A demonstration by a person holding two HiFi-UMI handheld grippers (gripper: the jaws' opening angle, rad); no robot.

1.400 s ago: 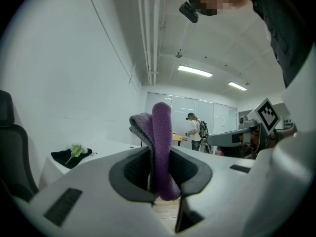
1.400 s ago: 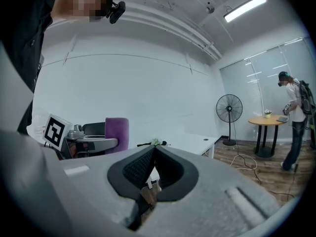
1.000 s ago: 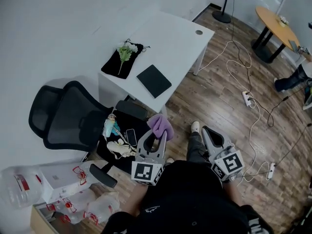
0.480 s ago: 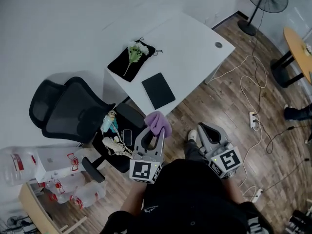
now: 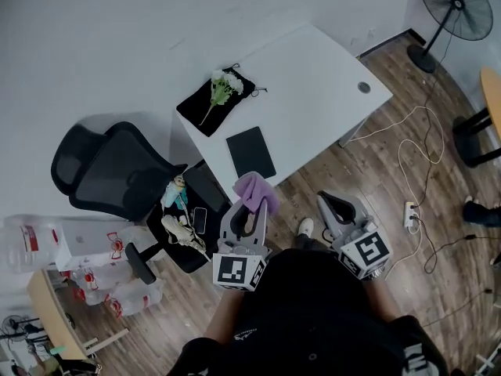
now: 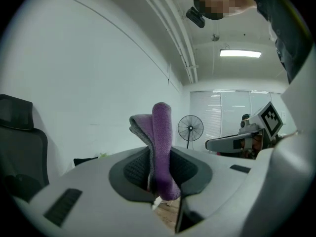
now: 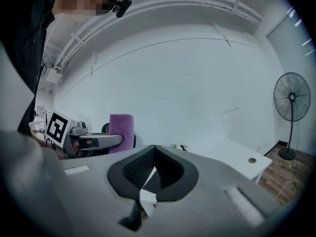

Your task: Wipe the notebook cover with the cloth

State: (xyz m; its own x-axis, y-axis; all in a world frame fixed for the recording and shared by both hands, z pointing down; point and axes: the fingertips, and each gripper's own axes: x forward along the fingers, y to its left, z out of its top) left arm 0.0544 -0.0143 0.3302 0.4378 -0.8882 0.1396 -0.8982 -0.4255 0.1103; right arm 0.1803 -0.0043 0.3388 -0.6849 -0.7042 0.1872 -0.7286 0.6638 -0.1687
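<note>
A black notebook (image 5: 250, 153) lies flat near the front edge of the white desk (image 5: 313, 77). My left gripper (image 5: 249, 207) is shut on a folded purple cloth (image 5: 255, 190), held just short of the desk's front edge, below the notebook. In the left gripper view the cloth (image 6: 162, 147) stands upright between the pads of the left gripper (image 6: 160, 181). My right gripper (image 5: 333, 204) hangs to the right over the floor, shut with nothing in it. The right gripper view shows the right gripper (image 7: 154, 154) with its pads together, and the cloth (image 7: 121, 130) off to its left.
A black cloth with white flowers (image 5: 218, 100) lies on the desk behind the notebook. A black office chair (image 5: 117, 178) with a doll and a phone on its seat stands at the left. Water bottles (image 5: 31, 245) sit lower left. Cables and a power strip (image 5: 408, 210) cross the wooden floor; a fan (image 5: 454, 6) stands at the back right.
The view has swung, so the desk and notebook now sit more centred and closer to both grippers. The left gripper still holds the purple cloth; the right stays shut.
</note>
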